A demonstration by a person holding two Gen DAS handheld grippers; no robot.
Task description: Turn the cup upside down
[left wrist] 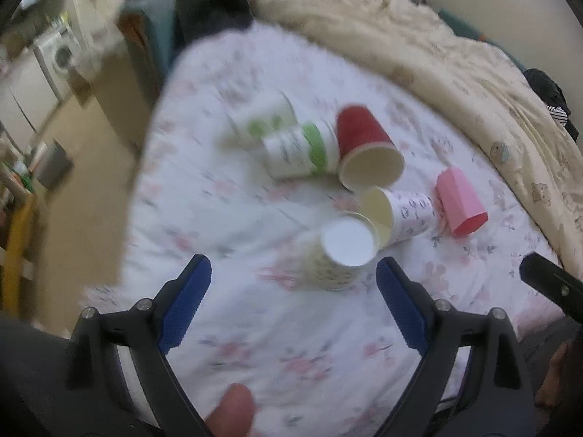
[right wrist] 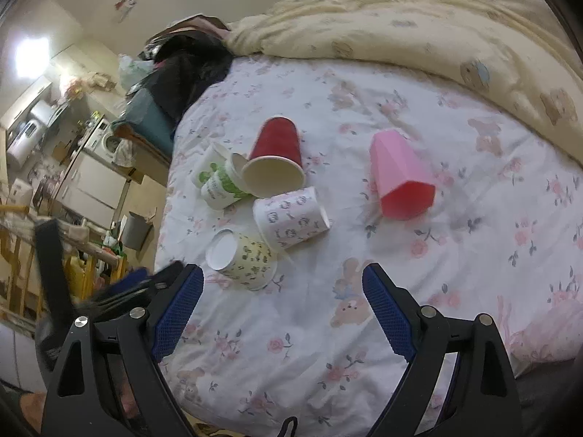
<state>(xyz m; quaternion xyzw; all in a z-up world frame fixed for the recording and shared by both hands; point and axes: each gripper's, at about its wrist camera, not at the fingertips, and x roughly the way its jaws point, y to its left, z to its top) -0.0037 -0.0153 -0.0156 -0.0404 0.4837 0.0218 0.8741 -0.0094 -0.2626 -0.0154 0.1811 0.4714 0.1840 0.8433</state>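
Note:
Several paper cups sit on a floral bedsheet (right wrist: 291,327). A yellow-patterned cup (right wrist: 242,256) stands upside down, white base up; it also shows in the left wrist view (left wrist: 342,251). A white printed cup (right wrist: 291,216) (left wrist: 400,215), a red cup (right wrist: 275,156) (left wrist: 366,147), a pink cup (right wrist: 399,174) (left wrist: 461,202) and two green-and-white cups (right wrist: 218,180) (left wrist: 297,145) lie on their sides. My left gripper (left wrist: 293,273) is open and empty, just short of the upside-down cup. My right gripper (right wrist: 282,284) is open and empty, near it.
A cream blanket (right wrist: 419,25) is bunched along the far side of the bed. Dark clothing (right wrist: 189,65) lies at the bed's far corner. The bed edge drops at the left to a floor with a washing machine (right wrist: 109,142) and shelves.

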